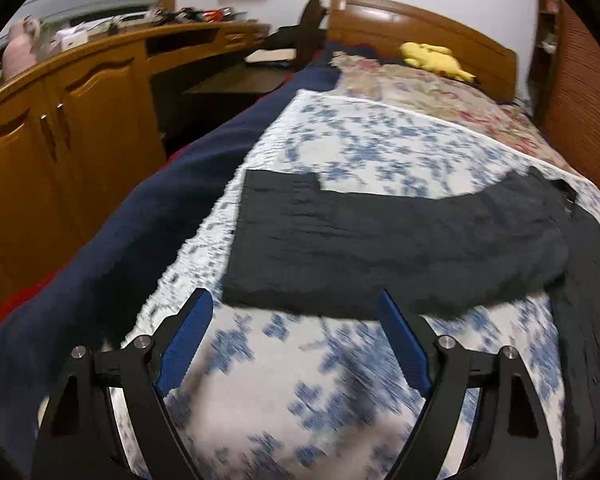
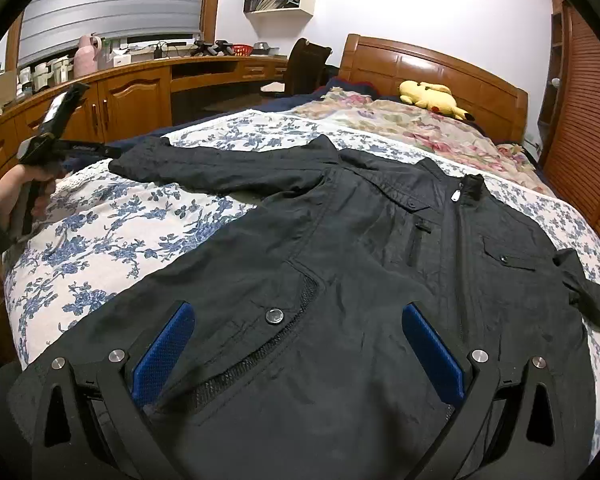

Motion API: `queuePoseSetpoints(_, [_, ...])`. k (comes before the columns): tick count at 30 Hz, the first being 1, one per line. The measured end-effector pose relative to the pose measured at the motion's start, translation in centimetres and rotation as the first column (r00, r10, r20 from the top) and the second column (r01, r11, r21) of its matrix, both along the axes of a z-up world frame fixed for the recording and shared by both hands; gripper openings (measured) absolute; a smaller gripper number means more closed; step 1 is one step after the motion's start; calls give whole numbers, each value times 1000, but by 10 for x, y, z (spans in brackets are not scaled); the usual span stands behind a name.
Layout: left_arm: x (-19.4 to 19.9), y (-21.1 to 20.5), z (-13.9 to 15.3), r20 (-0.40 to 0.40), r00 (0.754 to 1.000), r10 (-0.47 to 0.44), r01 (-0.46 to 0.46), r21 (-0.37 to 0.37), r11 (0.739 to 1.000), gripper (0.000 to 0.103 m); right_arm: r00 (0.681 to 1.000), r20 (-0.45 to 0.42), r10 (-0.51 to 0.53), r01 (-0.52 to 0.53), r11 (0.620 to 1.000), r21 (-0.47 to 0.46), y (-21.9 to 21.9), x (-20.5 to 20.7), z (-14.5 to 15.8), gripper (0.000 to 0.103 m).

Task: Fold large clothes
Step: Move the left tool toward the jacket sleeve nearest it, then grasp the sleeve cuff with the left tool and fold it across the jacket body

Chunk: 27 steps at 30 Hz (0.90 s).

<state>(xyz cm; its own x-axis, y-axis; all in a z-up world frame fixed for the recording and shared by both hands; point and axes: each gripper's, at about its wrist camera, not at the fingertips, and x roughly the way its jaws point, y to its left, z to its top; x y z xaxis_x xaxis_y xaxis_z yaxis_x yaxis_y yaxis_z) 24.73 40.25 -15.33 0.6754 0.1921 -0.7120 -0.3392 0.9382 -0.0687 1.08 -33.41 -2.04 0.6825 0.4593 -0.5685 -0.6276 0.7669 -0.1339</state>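
Note:
A black zip jacket (image 2: pixel 340 288) lies front up and spread flat on the blue-flowered bedspread (image 2: pixel 112 232), collar toward the headboard. Its left sleeve (image 1: pixel 380 240) stretches out sideways across the bed. My left gripper (image 1: pixel 296 300) is open and empty, just short of that sleeve's cuff end; the view is blurred. It also shows in the right wrist view (image 2: pixel 96 148), held in a hand at the bed's left side, near the cuff. My right gripper (image 2: pixel 296 312) is open and empty, low over the jacket's lower front by a snap pocket.
A yellow plush toy (image 2: pixel 432 98) lies by the wooden headboard (image 2: pixel 428 62) on a floral quilt (image 2: pixel 412 124). A dark blue blanket (image 1: pixel 140 220) hangs along the bed's left edge. Wooden cabinets (image 2: pixel 132 100) and a chair (image 2: pixel 304 66) stand to the left, a slatted wardrobe (image 2: pixel 584 128) to the right.

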Motion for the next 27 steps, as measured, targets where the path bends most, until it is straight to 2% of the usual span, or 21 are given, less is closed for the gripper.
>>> queuePoseSetpoints(2, [6,9,-4,-6,1000,16,-16,-13,1000,77,1000,-1,3,-3,1000,-4,1,2,0,103])
queuePoseSetpoints(3, [9,14,-6,-12,999,31,-31,-15,999,70,1000,-3,5,-5,1000,-6,2,3,0,103])
queuePoseSetpoints(6, [17,25,-11,-47,997,68,-68,-12,998,70,1000,-13,11,-11,1000,-2,1,4,-1,103])
queuePoseSetpoints(10, [27,30,-22,-103,992,69,-70,-4,998,70,1000,-27,16,-15,1000,11,-3,7,-1,103])
queuePoseSetpoints(13, [30,34,-32,-120,991,60,-65,-36,997,69,999,-28,16,-16,1000,13,-7,8,0,103])
queuePoseSetpoints(14, [30,34,-33,-119,992,51,-57,-50,997,64,1000,-25,14,-14,1000,15,-8,8,0,103])
queuePoseSetpoints(17, [32,33,-37,-108,994,-10,-1,-98,995,37,1000,-10,6,-6,1000,30,-14,6,1,103])
queuePoseSetpoints(18, [33,30,-36,-99,995,-32,21,-112,994,24,1000,-10,4,-4,999,35,-16,6,1,103])
queuePoseSetpoints(20, [35,25,-32,-96,995,-34,24,-101,995,19,1000,-9,-1,1,999,41,-20,5,0,103])
queuePoseSetpoints(21, [36,18,-27,-97,994,-39,33,-63,997,17,1000,-9,-4,4,999,44,-22,5,0,103])
queuePoseSetpoints(22, [36,13,-21,-84,996,-40,37,-41,998,11,1000,-8,-6,6,999,46,-24,5,-1,103])
queuePoseSetpoints(27, [31,-19,25,9,997,-79,79,12,997,10,1000,5,-23,23,998,61,-36,-1,2,103])
